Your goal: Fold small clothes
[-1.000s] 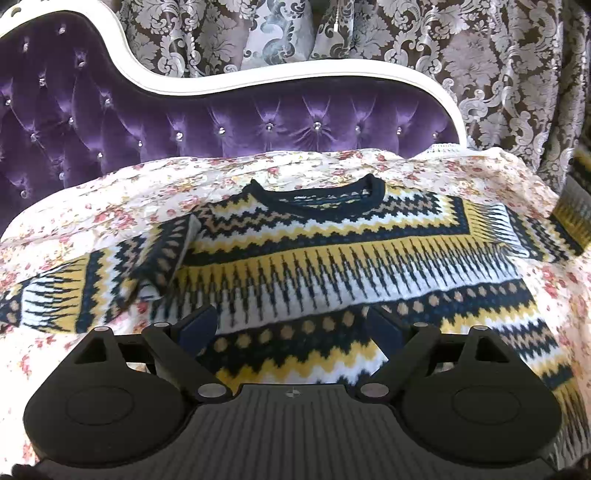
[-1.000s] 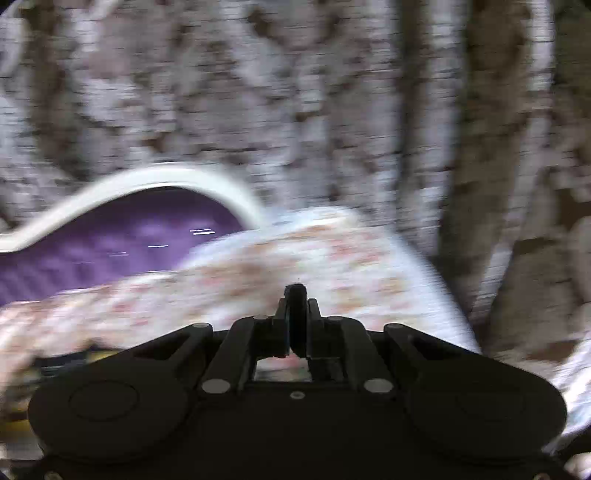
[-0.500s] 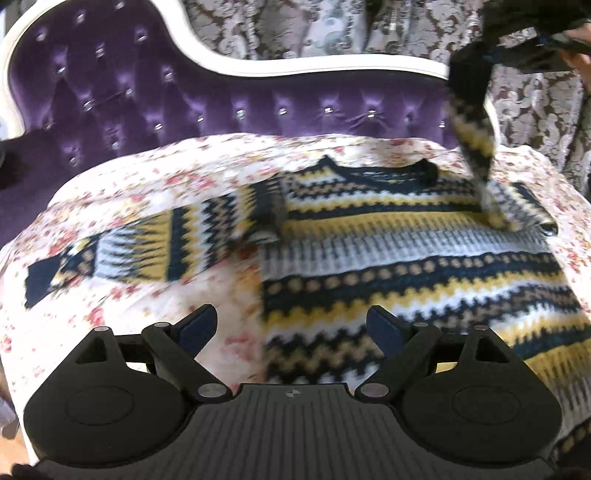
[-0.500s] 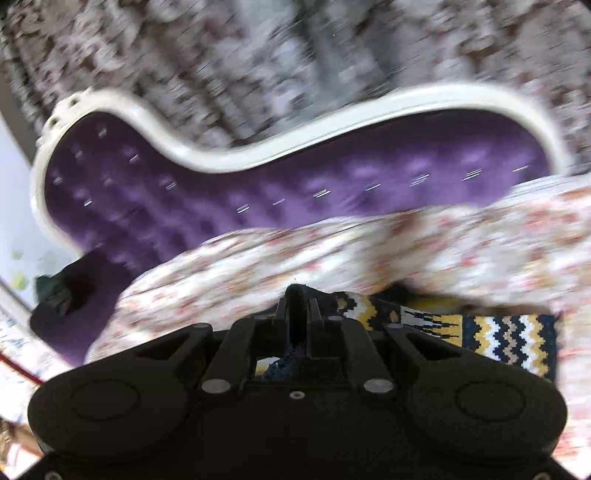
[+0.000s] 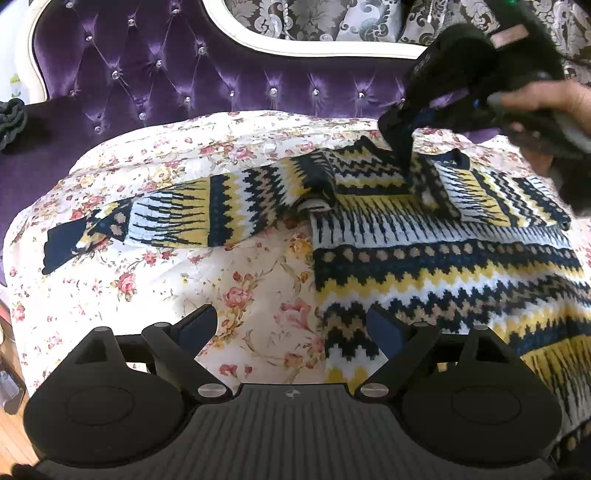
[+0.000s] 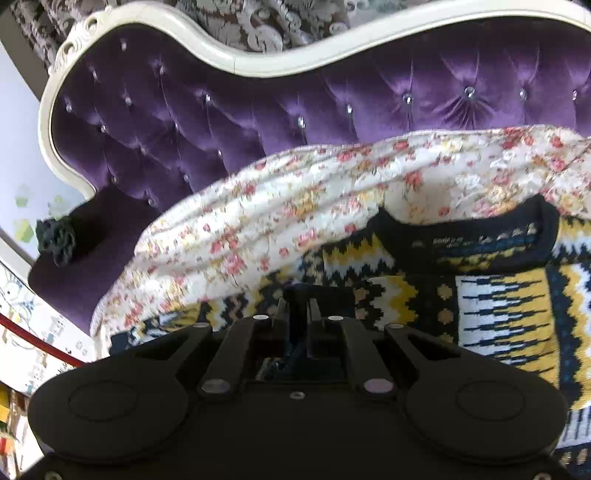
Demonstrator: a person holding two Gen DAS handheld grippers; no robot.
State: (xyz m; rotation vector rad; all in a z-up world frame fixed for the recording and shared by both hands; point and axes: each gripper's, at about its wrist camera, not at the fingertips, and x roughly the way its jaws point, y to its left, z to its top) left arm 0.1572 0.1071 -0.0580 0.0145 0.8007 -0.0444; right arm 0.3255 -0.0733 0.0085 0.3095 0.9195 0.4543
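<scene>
The right claw (image 5: 400,147), pinching what looks like the sleeve cuff, has carried it over the sweater (image 5: 443,258) toward nine o'clock, starting the fold; the left claw (image 5: 291,328) waits spread.

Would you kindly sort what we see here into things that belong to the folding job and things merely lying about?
Job:
- sweater
- right sleeve, folded across the chest
- left sleeve, spread out
- right gripper, shut on the right sleeve's cuff
- left gripper, open

Lying about:
- floral bedspread
- purple headboard
- curtain
</scene>
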